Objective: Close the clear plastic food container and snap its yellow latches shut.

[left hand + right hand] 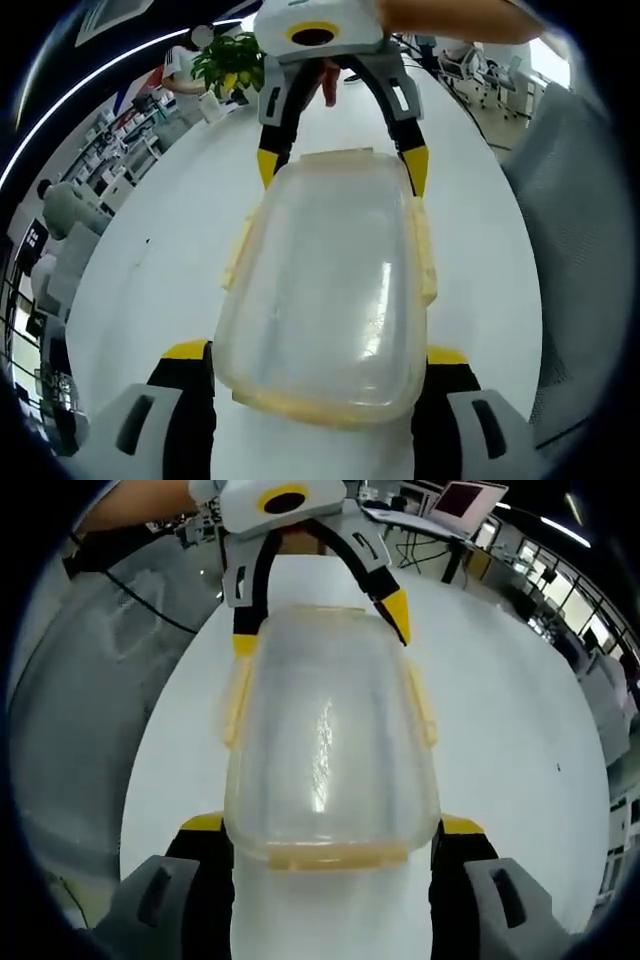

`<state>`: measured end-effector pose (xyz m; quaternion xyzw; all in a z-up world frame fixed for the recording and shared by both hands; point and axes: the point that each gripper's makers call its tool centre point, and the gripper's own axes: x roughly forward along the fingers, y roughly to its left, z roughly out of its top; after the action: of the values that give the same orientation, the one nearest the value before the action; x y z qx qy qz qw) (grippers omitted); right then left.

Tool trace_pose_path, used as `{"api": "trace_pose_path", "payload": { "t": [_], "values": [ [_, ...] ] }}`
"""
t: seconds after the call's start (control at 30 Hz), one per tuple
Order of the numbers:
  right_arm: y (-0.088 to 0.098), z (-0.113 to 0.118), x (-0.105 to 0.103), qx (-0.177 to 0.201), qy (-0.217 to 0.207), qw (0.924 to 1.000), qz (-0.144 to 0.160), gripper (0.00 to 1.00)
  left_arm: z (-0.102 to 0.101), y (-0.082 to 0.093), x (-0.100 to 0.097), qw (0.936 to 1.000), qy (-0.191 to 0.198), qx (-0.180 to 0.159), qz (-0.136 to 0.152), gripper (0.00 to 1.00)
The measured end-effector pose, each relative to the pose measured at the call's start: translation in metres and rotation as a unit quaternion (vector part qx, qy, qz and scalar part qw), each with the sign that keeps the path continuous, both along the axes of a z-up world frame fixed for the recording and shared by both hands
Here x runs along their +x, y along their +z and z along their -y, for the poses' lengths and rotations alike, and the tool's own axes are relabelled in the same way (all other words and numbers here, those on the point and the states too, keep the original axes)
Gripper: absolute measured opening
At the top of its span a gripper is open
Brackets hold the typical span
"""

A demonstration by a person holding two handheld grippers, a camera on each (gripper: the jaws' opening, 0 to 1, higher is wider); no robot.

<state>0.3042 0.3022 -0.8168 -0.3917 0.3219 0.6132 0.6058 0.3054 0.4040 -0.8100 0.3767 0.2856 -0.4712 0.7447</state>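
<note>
The clear plastic food container with yellow latches sits mid-frame on the white table, between both grippers' spread jaws. Press each side latch squarely downward until it clicks.

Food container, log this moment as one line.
container: lid on, white table | left gripper: open, straddling one end | right gripper: open, opposite end

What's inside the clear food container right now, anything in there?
Nothing shows inside the clear container: through its lid only the white table appears. Glare streaks blur part of the lid, so a small or see-through item cannot be ruled out. Both grippers' jaws flank its ends.
</note>
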Motion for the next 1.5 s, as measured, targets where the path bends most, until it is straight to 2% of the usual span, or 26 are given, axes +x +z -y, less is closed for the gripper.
{"api": "trace_pose_path", "payload": {
  "t": [0.27,0.6,0.83,1.2,1.5],
  "values": [
    [0.000,-0.022,-0.005,-0.015,-0.002,0.9999,0.002,0.78,-0.022,0.001,-0.004,1.0000,-0.003,-0.004,0.000,0.78],
    [0.000,-0.026,0.005,-0.037,-0.020,0.9991,0.008,0.78,-0.027,0.001,0.011,0.9997,-0.023,-0.006,-0.002,0.78],
    [0.000,-0.021,0.030,-0.060,-0.036,0.9974,0.016,0.77,-0.023,0.002,0.039,0.9991,-0.039,-0.019,0.001,0.78],
    [0.000,-0.012,0.076,-0.066,-0.049,0.9964,0.019,0.77,-0.014,0.002,0.086,0.9985,-0.053,-0.017,0.001,0.78],
    [0.000,-0.005,0.101,-0.065,-0.049,0.9964,0.023,0.77,-0.007,0.003,0.111,0.9982,-0.055,-0.025,0.002,0.78]
  ]
}}
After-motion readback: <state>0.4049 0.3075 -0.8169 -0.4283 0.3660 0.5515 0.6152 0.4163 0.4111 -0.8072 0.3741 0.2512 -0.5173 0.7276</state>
